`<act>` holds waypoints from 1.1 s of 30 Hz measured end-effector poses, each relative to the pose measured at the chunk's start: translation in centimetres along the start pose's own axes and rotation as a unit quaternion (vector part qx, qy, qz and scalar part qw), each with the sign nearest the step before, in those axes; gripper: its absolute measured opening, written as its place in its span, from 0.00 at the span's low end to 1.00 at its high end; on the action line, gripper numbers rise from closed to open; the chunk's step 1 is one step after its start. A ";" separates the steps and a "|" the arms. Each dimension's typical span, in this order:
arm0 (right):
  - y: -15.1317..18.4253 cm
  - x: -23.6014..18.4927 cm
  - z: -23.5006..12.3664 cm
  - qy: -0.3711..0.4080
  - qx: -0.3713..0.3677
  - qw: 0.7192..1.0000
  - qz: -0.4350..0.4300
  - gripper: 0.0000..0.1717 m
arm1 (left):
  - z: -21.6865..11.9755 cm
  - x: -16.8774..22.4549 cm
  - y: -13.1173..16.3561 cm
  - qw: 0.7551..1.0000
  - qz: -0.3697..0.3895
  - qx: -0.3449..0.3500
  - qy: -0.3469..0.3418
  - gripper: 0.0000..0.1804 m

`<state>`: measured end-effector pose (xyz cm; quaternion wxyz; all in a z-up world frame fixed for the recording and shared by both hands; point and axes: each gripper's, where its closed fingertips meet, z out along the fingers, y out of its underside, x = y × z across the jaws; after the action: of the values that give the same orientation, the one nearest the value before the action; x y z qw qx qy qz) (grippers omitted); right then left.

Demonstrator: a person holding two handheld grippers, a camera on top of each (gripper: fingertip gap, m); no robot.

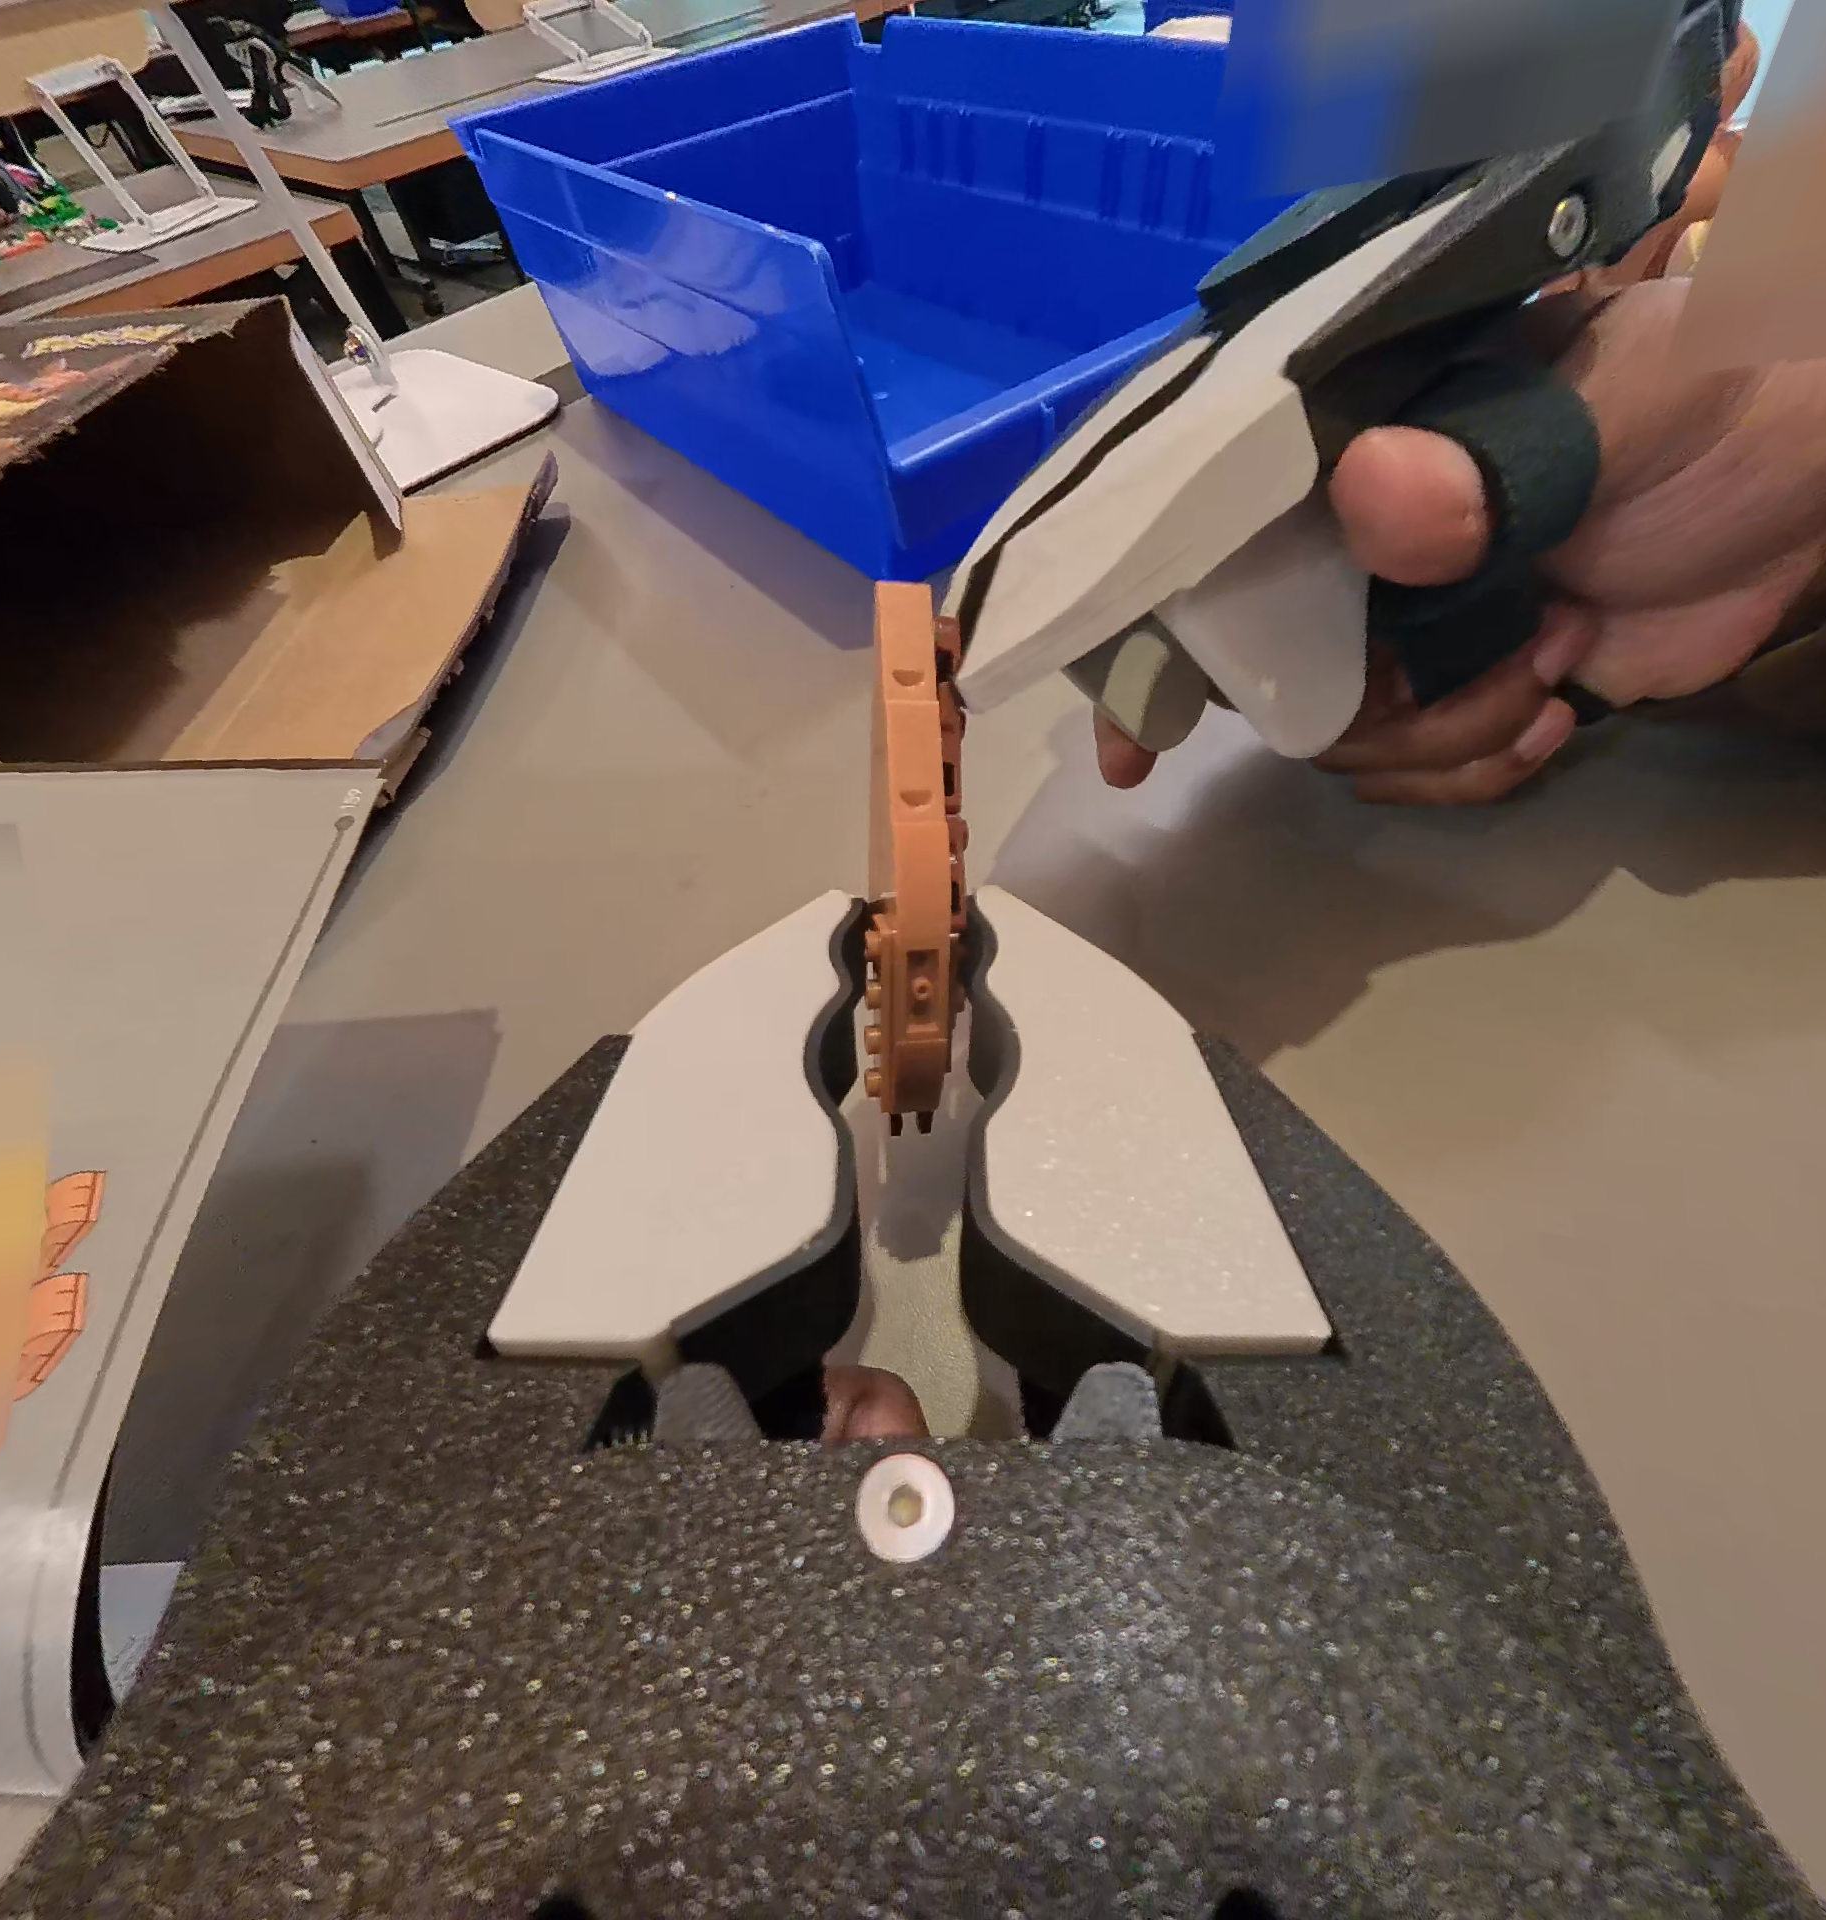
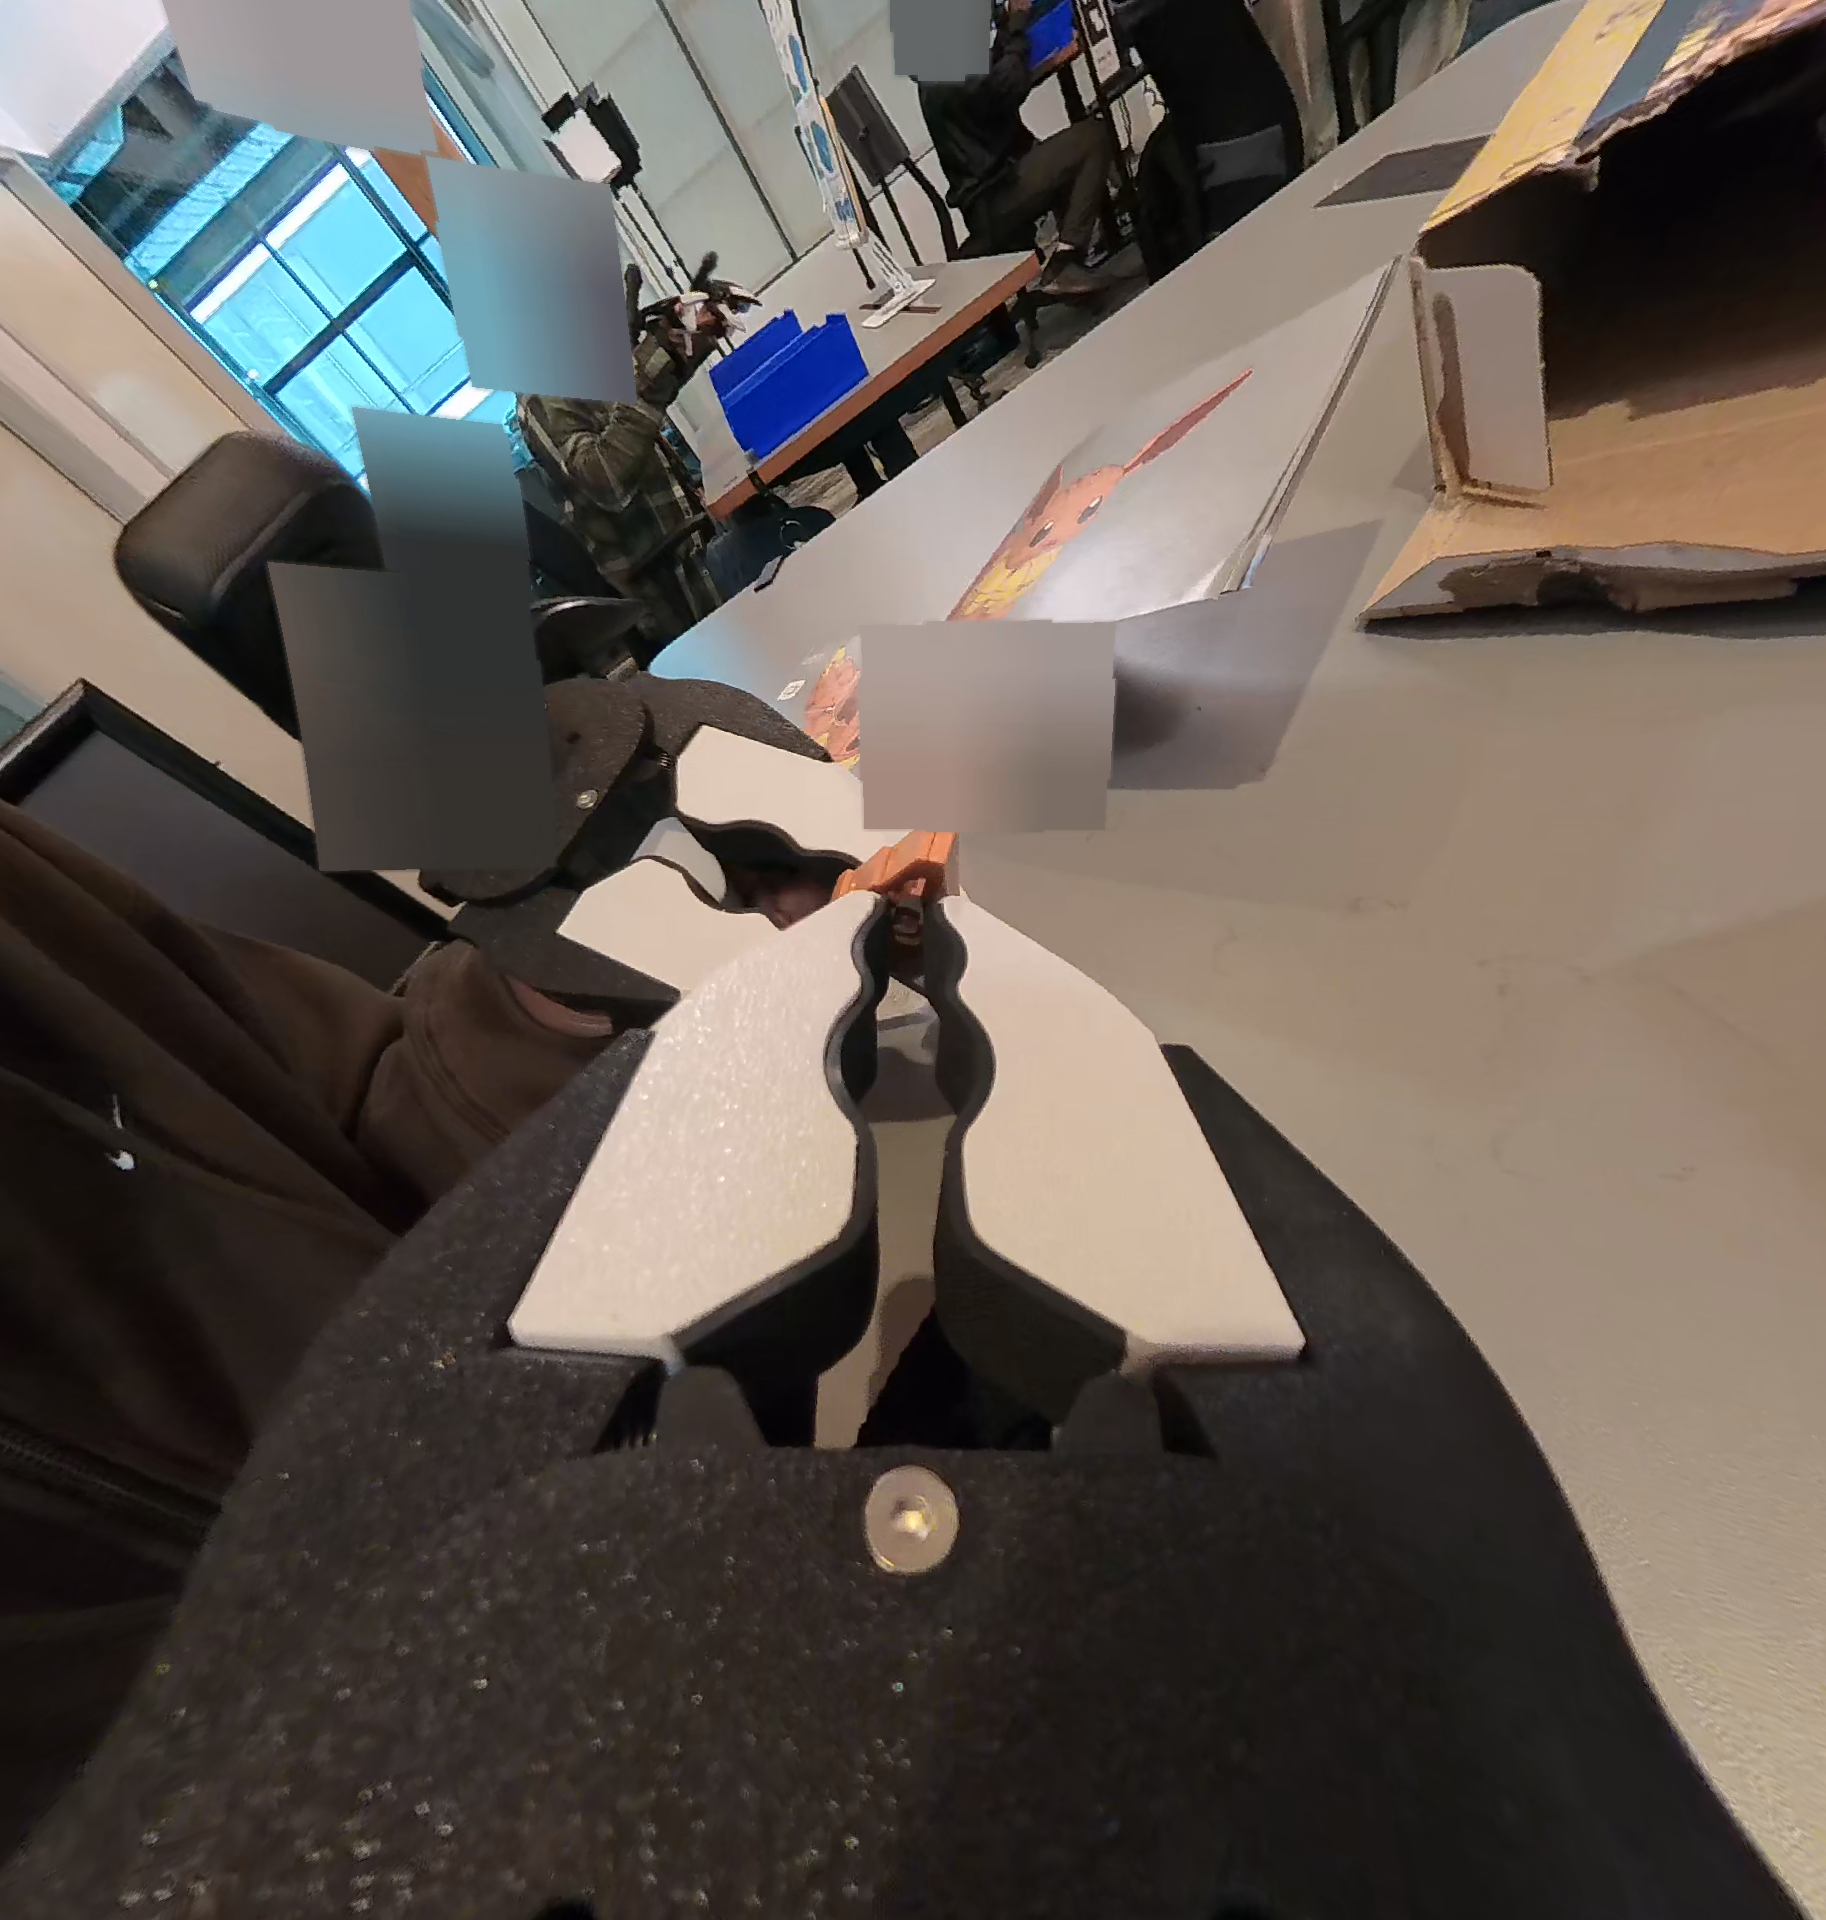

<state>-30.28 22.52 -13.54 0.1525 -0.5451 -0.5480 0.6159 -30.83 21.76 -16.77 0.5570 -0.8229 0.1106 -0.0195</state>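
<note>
Left gripper [image 1: 911, 940] pinches the lower end of an orange brick assembly [image 1: 914, 769], pads pressed on both sides, holding it upright above the grey table [image 1: 1408, 1195], near the blue bin [image 1: 743, 312]. Right gripper [image 1: 956, 665] is clamped on a small brown piece [image 2: 907, 914] at the assembly's top edge. Judged: a joining step w/ both tools; next move likely needs steady, aligned pressure. Assembly looks curved, studded, tan-orange w/ darker brown bits along one side.

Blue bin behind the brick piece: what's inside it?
The blue bin stands open-fronted beyond the orange-brown brick assembly. Its visible floor looks bare, with only a clear divider standing across it. The right gripper and the hand cover its right corner.
</note>
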 end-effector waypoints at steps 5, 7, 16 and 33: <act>0.0 -0.1 0.0 0.003 -0.005 1.000 -0.016 0.03 | 0.0 0.0 0.0 1.000 -0.010 0.001 0.005 0.09; 0.0 -0.1 -0.1 0.005 -0.006 1.000 -0.021 0.03 | 0.0 0.0 0.0 1.000 -0.013 0.001 0.006 0.09; 0.1 -0.1 -0.1 0.007 -0.013 0.999 -0.033 0.03 | -0.1 0.0 -0.1 1.000 -0.024 0.001 0.010 0.10; -0.1 0.2 -0.1 -0.007 0.004 1.000 0.009 0.02 | -0.2 -0.2 0.1 1.000 -0.023 -0.004 -0.004 0.09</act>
<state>-30.29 22.76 -13.54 0.1456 -0.5447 -0.5416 0.6235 -31.04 21.58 -16.78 0.5538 -0.8273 0.0899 -0.0285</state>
